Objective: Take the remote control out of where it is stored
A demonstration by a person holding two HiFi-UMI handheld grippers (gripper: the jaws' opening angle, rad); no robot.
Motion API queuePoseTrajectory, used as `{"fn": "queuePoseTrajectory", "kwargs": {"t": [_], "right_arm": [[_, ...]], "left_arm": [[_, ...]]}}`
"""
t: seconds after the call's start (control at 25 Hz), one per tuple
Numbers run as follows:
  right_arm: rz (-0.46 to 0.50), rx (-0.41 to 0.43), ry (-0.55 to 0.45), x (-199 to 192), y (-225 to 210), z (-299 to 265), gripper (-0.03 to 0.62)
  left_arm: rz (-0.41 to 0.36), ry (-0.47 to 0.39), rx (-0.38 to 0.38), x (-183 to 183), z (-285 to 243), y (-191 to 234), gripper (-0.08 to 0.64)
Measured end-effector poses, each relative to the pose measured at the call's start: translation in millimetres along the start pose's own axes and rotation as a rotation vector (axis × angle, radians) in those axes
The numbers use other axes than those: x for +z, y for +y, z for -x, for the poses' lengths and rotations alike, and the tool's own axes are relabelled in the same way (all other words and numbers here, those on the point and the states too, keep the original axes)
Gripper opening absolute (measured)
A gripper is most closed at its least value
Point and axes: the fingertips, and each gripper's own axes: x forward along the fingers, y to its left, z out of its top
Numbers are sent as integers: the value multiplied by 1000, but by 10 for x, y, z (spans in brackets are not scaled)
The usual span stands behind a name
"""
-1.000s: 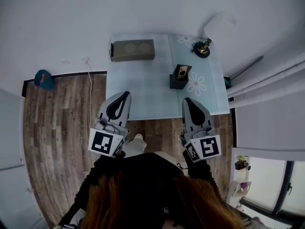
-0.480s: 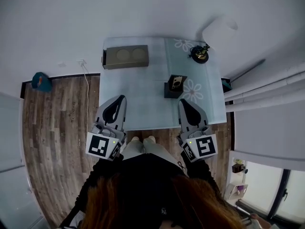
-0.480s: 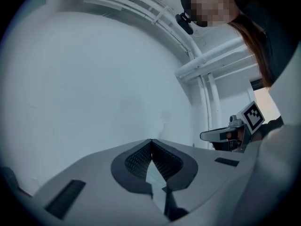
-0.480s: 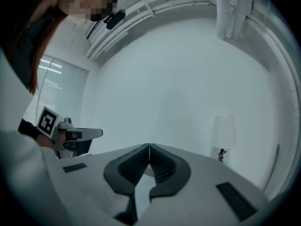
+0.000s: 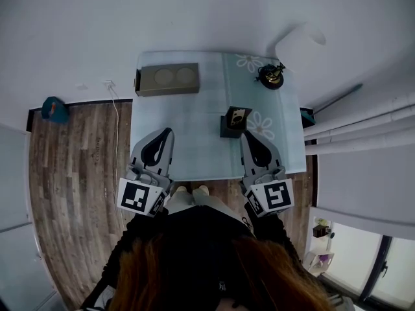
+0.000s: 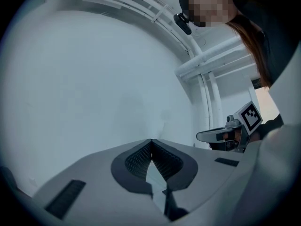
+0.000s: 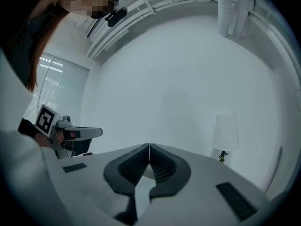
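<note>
Over the pale table (image 5: 194, 148), left gripper (image 5: 166, 132) and right gripper (image 5: 248, 135) side by side, fingers (image 6: 136, 161) together, apparently empty.

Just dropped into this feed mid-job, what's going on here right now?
A person stands at the near edge of the table with a gripper in each hand. The left gripper and the right gripper are both shut and empty, touching nothing. The remote control sits untouched in its dark holder, just ahead of the right gripper in the head view. An olive box and a small lamp stand farther back.
</note>
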Motion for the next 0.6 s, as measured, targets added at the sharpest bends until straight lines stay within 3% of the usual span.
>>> {"fn": "queuePoseTrajectory", "kwargs": {"t": [0.32,0.6], "right_arm": [[-4,-42,24,-79,-172,-64,14],[-24,-141,123,-677,-437,-352,15]], "left_arm": [[-25,28,28,-25,-23,112,0],[-33,45,22,-40,28,137,0]]}}
